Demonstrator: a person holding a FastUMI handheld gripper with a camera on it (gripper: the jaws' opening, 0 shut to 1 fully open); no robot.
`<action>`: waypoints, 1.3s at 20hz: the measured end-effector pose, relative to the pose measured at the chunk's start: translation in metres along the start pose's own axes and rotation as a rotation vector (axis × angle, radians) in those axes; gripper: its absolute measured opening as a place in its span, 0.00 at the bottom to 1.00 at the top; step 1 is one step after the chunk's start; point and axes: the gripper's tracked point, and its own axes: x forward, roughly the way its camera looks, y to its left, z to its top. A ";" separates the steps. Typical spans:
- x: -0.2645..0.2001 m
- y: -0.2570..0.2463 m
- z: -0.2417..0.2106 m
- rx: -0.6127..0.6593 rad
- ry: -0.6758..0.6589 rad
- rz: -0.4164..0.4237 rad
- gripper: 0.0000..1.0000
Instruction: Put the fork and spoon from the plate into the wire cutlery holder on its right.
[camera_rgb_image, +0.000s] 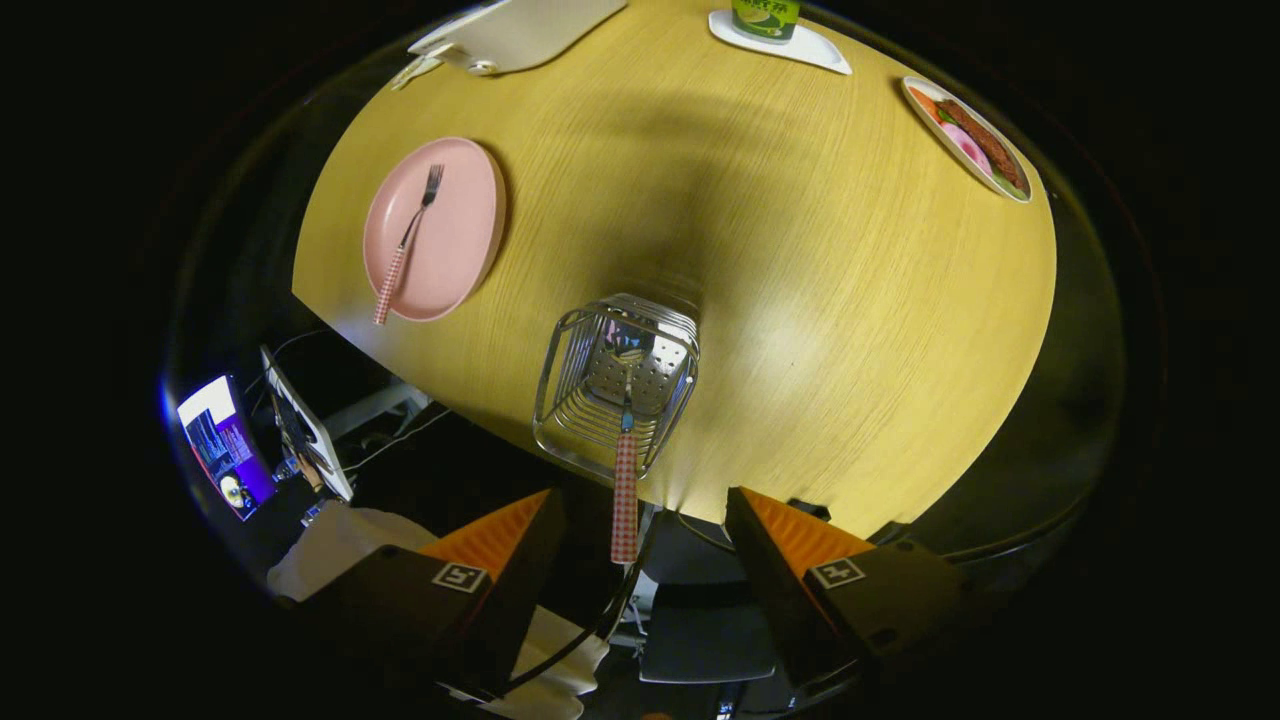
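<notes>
Gripper view looks down on a round wooden surface. Gripper jaws stand wide apart, holding nothing. Between them rises the checked handle of the spoon, standing in the wire cutlery holder just ahead. Left of it, the fork lies on the pink plate.

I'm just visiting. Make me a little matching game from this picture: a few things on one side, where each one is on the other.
Things:
1. fork
2. spoon
3. tongs
4. holder

Places or states:
A. standing in the holder
B. near the table's edge, right of the plate
C. lying on the plate
D. open, either side of the spoon's handle, not touching it

Pairs: 1-C, 2-A, 3-D, 4-B
</notes>
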 end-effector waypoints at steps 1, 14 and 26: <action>-0.006 0.002 0.002 0.005 -0.045 0.004 1.00; -0.083 0.071 0.032 0.113 -0.767 -0.048 1.00; -0.077 0.163 0.100 0.090 -1.053 -0.066 1.00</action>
